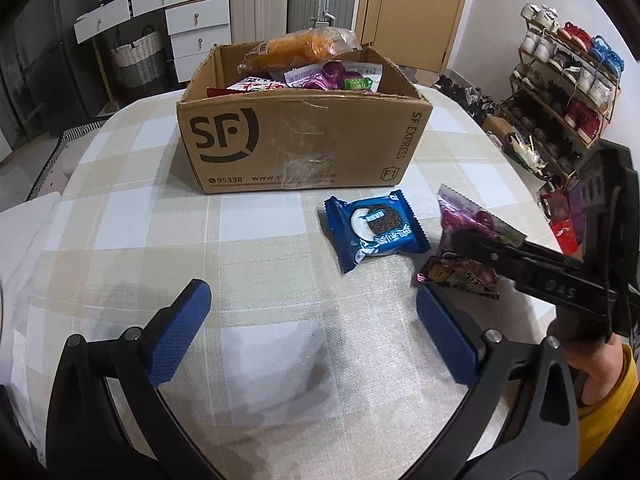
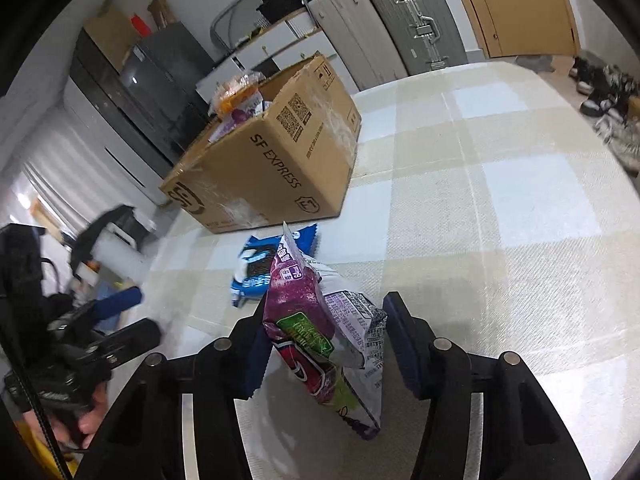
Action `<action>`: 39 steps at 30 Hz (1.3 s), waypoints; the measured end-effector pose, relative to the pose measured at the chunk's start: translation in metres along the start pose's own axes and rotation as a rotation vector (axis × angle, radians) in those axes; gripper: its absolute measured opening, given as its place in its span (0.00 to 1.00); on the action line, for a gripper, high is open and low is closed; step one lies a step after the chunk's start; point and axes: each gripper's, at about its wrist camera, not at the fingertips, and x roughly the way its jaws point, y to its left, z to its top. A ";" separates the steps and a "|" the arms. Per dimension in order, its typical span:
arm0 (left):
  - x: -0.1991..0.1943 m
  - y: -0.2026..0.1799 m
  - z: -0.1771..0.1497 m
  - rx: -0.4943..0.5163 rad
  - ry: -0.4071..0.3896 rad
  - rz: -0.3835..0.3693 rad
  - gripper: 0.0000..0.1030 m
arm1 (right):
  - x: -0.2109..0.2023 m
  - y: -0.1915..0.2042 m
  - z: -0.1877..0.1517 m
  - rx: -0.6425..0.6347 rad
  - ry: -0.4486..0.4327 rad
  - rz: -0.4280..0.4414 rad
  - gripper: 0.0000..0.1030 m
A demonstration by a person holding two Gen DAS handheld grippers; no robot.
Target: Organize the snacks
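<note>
An open SF cardboard box [image 1: 304, 144] [image 2: 272, 168] stands on the checked tablecloth, holding several snack bags. In front of it lies a blue cookie packet [image 1: 376, 232] [image 2: 256, 268]. Right of that, a purple snack packet [image 1: 456, 216] [image 2: 300, 304] stands tilted on its edge between the pads of my right gripper [image 2: 324, 332] [image 1: 468, 248], which both touch it. My left gripper [image 1: 312, 320] hovers low over bare cloth in front of the packets, its blue pads wide apart with nothing between them. It also shows blurred at the left of the right wrist view.
The round table [image 1: 120, 208] drops off at the left and right. A shoe rack [image 1: 560, 92] stands on the right, and suitcases [image 1: 320, 0] and white drawers behind the box. A hand with a yellow sleeve [image 1: 600, 364] holds the right gripper.
</note>
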 end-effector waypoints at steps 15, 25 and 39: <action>0.048 -0.018 0.042 -0.013 0.048 0.035 1.00 | -0.058 -0.028 -0.007 0.119 -0.274 0.141 0.51; 0.099 -0.041 0.067 -0.012 0.100 0.081 1.00 | -0.075 -0.023 -0.009 0.084 -0.319 0.090 0.51; 0.140 -0.061 0.079 0.001 0.139 0.048 0.55 | -0.078 -0.022 -0.012 0.075 -0.329 0.040 0.51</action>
